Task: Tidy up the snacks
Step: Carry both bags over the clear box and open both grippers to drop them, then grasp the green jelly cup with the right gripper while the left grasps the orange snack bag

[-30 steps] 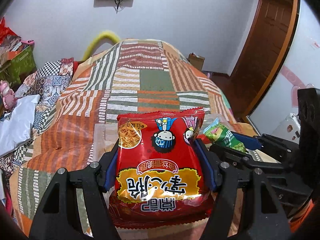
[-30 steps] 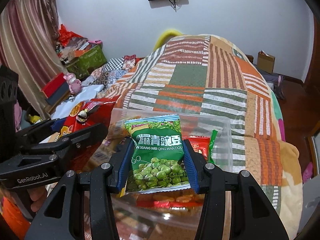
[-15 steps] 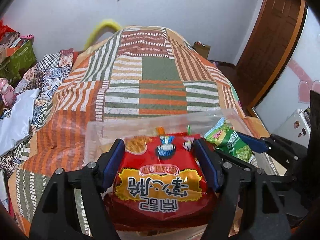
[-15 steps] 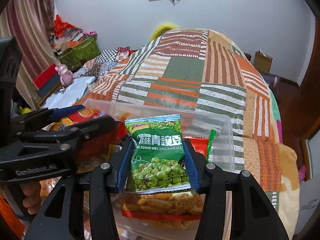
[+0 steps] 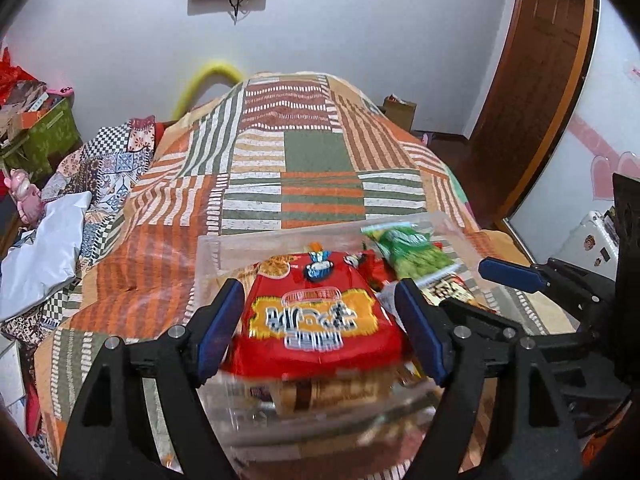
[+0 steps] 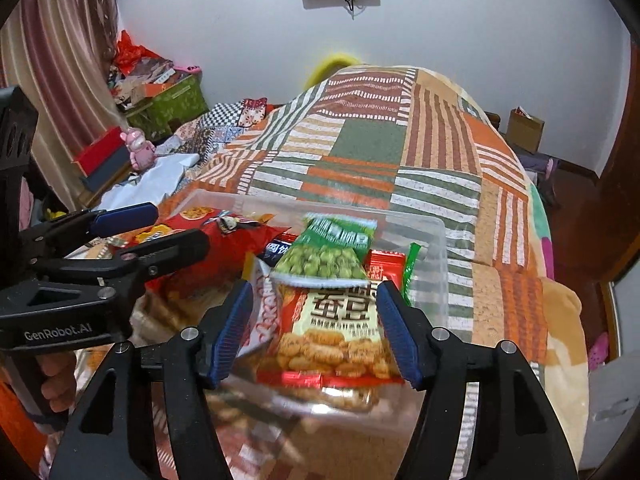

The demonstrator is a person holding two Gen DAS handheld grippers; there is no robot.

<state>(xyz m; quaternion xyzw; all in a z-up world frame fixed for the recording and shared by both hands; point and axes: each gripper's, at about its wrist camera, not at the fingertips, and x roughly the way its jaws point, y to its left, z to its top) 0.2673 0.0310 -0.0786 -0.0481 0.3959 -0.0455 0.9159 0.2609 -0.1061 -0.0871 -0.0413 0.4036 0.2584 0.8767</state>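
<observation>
- The left gripper (image 5: 320, 320) hangs over the near left part of the clear box (image 5: 208, 256), which stands on the striped bedcover (image 5: 312, 168). Its jaws are spread, and the blue fingers (image 5: 218, 324) stand at each side of the red bag (image 5: 320, 320); a small gap shows on both sides, so it seems to me that the bag is let go and not pinched.
- The red bag lies flat on top of other packets inside the box, face up. I think it is laid flat so that the next packets can go over it without sliding.
- In the middle of the box, between the two tools, more packets are piled; their edges are blurred and I cannot name each one.
- The green pea bag (image 6: 324, 256) is inside the box on the right side, tilted, and it rests on a packet with fried snacks printed on it (image 6: 336, 340). It looks blurred, so maybe it is just dropping.
- The right gripper (image 6: 312, 328) is over the near right part of the box with its jaws wide apart and nothing between them except the packets below. I judge that it has freed the green bag here because this side has room.
- Both bags are now in the box, so this step looks nearly finished.
</observation>
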